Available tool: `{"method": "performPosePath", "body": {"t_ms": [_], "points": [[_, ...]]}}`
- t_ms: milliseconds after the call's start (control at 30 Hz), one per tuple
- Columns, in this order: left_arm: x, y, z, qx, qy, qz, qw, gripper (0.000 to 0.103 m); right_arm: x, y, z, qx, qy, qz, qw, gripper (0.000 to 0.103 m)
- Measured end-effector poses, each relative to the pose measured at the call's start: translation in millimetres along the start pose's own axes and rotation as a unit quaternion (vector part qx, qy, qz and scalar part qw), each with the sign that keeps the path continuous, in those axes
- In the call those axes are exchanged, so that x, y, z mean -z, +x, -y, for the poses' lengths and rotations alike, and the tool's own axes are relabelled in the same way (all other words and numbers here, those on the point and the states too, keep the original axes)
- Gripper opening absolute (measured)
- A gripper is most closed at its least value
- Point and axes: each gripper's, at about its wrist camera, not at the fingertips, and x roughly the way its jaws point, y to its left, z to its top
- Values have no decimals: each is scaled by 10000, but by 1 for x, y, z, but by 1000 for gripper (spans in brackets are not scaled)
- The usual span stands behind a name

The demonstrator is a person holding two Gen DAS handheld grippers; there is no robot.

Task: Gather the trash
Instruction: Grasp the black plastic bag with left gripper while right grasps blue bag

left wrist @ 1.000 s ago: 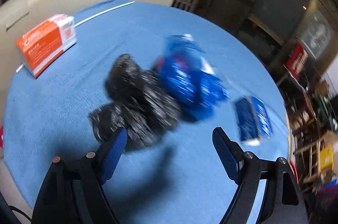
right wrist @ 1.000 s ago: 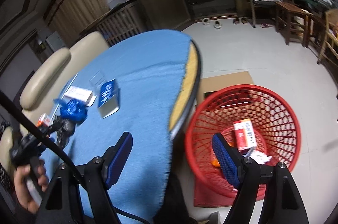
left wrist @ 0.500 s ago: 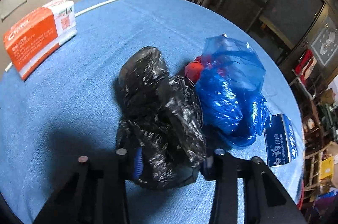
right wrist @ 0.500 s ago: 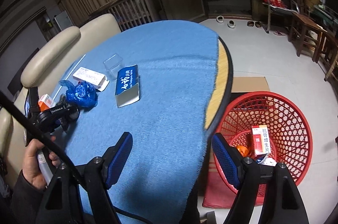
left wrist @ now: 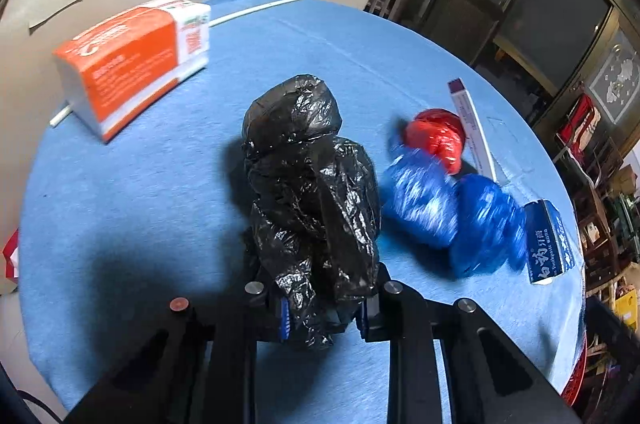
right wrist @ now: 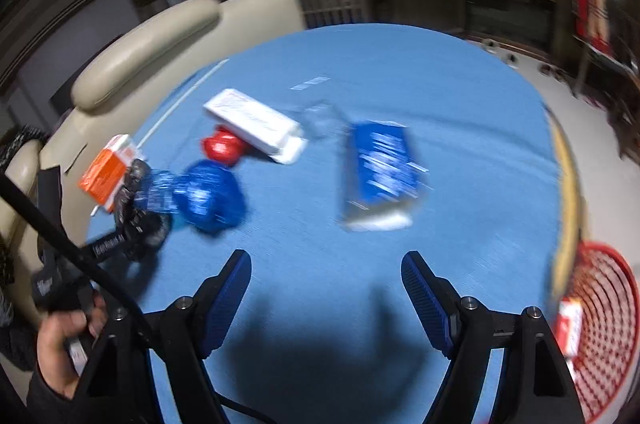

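The left hand-held gripper (left wrist: pixel 322 308) pinches one crumpled black plastic bag (left wrist: pixel 310 180) at its near end, over the blue tabletop (left wrist: pixel 140 204). Right of it lie one blue bag (left wrist: pixel 452 212) and one red bag (left wrist: pixel 438 136). Three boxes rest around: orange (left wrist: pixel 132 60), white (right wrist: pixel 256 124), blue (right wrist: pixel 382 168). The right hand-held gripper (right wrist: pixel 326 300) hovers spread, holding nothing. One red basket (right wrist: pixel 604 328) sits far right.
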Motion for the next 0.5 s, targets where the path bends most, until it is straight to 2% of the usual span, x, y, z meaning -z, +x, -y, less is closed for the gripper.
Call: {"method": "performPosePath", "body": {"t_ms": [233, 367, 400, 500], "points": [[3, -5, -15, 12, -77, -29, 10000, 25, -39, 53, -61, -575, -838, -45, 9948, 80], [3, -3, -18, 36, -39, -45, 10000, 25, -58, 82, -67, -834, -634, -87, 9945, 80], [0, 2, -8, 34, -22, -51, 10000, 25, -61, 91, -70, -865, -592, -131, 9944, 80], [0, 1, -6, 38, 1, -67, 10000, 25, -62, 114, -73, -947, -518, -420, 9933, 80]]}}
